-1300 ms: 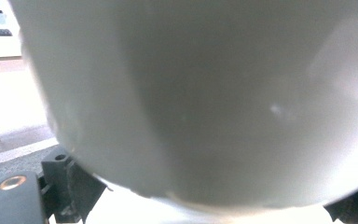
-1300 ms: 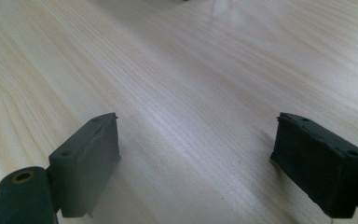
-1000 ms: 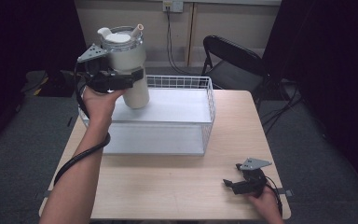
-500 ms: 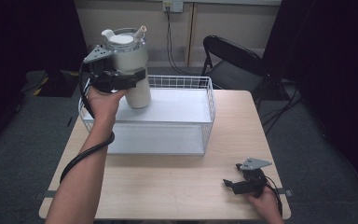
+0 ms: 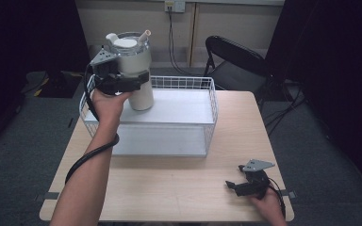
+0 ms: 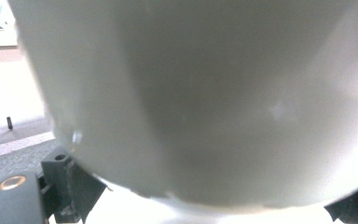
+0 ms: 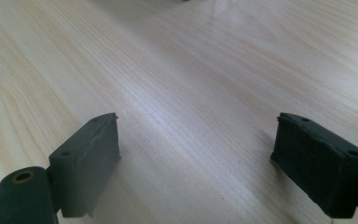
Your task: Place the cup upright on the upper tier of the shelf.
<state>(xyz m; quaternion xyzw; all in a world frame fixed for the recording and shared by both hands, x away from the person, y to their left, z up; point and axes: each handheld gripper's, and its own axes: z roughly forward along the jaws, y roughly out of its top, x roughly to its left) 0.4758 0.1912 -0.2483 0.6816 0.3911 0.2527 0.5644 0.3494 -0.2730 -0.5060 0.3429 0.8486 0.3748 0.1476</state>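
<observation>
Resting at about five o'clock on the pale wooden tabletop (image 5: 179, 188), close to the near edge, the right gripper (image 5: 238, 187) sits in the person's right hand (image 5: 266, 207) with its grey three-cornered plate on top and its jaws pointing toward nine o'clock. In the right gripper view the two black jaws stand wide apart, released, with bare wood grain (image 7: 191, 93) between them and nothing held.

Farther in, the person's left forearm (image 5: 87, 183) runs from seven o'clock up toward eleven o'clock, a black cable looping beside the wrist. Beyond the middle of the table stands a white wire basket with a flat white floor (image 5: 184, 106), its far rim reaching the table's twelve o'clock edge.

Over the basket's ten o'clock corner, the left gripper (image 5: 132, 84) is clenched around a tall white cylindrical jug with a clear lidded top and a pale spout (image 5: 134, 70), gripping its body about mid-height. The jug is lifted and upright; whether its base touches the basket floor cannot be told. In the left gripper view the jug's white wall (image 6: 205, 93) presses close between the black jaws.

Behind the table, at one o'clock, stands a black folding chair (image 5: 233, 63) before a beige wall
</observation>
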